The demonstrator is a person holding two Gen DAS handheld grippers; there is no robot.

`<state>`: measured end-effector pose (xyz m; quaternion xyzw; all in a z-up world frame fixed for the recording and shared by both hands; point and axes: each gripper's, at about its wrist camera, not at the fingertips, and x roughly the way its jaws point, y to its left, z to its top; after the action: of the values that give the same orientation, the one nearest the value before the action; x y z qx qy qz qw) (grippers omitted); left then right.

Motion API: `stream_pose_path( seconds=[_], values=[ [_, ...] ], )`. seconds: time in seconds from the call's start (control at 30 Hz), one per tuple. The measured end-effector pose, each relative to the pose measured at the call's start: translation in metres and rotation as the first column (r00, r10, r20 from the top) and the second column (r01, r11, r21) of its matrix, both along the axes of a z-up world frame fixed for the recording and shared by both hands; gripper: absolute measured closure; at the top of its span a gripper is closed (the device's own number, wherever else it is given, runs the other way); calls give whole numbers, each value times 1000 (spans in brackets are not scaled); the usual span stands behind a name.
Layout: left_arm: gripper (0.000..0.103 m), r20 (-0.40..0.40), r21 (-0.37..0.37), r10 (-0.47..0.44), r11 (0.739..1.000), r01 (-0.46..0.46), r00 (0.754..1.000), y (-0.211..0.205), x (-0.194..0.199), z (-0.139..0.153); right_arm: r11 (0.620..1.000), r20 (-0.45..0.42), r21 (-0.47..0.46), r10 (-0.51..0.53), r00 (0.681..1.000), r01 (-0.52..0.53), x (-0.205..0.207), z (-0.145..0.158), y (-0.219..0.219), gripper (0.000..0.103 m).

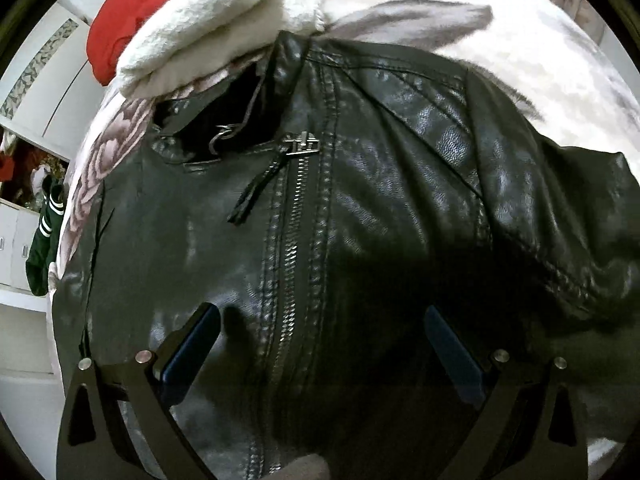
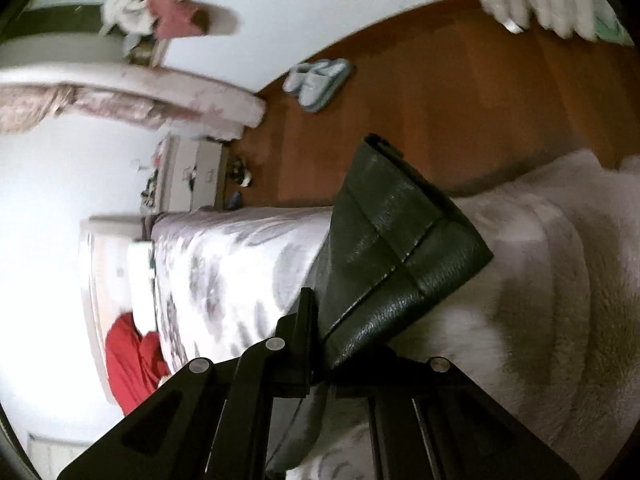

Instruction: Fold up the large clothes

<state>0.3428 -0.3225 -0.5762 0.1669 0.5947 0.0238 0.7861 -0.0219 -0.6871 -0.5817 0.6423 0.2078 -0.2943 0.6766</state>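
A black leather jacket (image 1: 360, 208) lies front up on the floral bedspread (image 1: 500, 40), its zipper (image 1: 292, 248) closed up the middle and its collar toward the far side. My left gripper (image 1: 322, 320) is open just above the jacket's lower front, one finger on each side of the zipper. My right gripper (image 2: 320, 312) is shut on a cuff or hem end of the jacket (image 2: 392, 240) and holds it lifted above the bed, the view rolled sideways.
A white fleece garment (image 1: 216, 32) and a red garment (image 1: 132, 12) lie by the jacket's collar. A green garment (image 1: 44, 240) hangs at the left by white cupboards. Slippers (image 2: 316, 80) sit on the wooden floor (image 2: 460, 100) beside the bed.
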Motion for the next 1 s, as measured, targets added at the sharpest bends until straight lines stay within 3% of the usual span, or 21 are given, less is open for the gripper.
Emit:
stream_pose_path(
  seconds=[0.17, 0.3, 0.4, 0.47, 0.53, 0.63, 0.77, 0.83, 0.87, 0.97, 1.0],
  values=[
    [0, -16, -24, 72, 997, -72, 997, 32, -8, 14, 989, 21, -97, 113, 993, -111, 29, 63, 22, 98],
    [0, 13, -62, 160, 985, -159, 987, 78, -25, 35, 936, 6, -209, 290, 957, -282, 83, 121, 65, 98],
    [0, 38, -55, 232, 972, -229, 972, 125, -37, 47, 845, -29, -287, 464, 885, -452, 140, 157, 121, 98],
    [0, 49, -45, 282, 959, -280, 958, 160, -47, 53, 755, -71, -326, 580, 811, -569, 184, 173, 168, 98],
    [0, 56, -24, 327, 945, -326, 943, 189, -56, 56, 651, -116, -344, 686, 719, -677, 230, 178, 224, 98],
    [0, 56, 5, 413, 910, -414, 909, 245, -70, 55, 458, -196, -355, 816, 544, -815, 290, 169, 321, 98],
    [0, 39, 27, 503, 863, -504, 863, 310, -84, 47, 122, -365, -358, 894, 259, -926, 345, 131, 470, 98],
    [0, 38, 34, 526, 849, -527, 850, 330, -91, 45, -40, -457, -348, 880, 132, -937, 352, 107, 531, 98],
    [0, 35, 38, 533, 845, -534, 845, 340, -93, 43, -142, -512, -329, 858, 50, -934, 352, 88, 565, 98],
    [0, 31, 38, 541, 839, -542, 840, 358, -98, 40, -300, -620, -230, 779, -99, -926, 357, 41, 613, 97],
    [0, 26, 32, 545, 837, -546, 838, 366, -96, 38, -317, -648, -190, 751, -124, -929, 359, 30, 624, 94]
  ],
)
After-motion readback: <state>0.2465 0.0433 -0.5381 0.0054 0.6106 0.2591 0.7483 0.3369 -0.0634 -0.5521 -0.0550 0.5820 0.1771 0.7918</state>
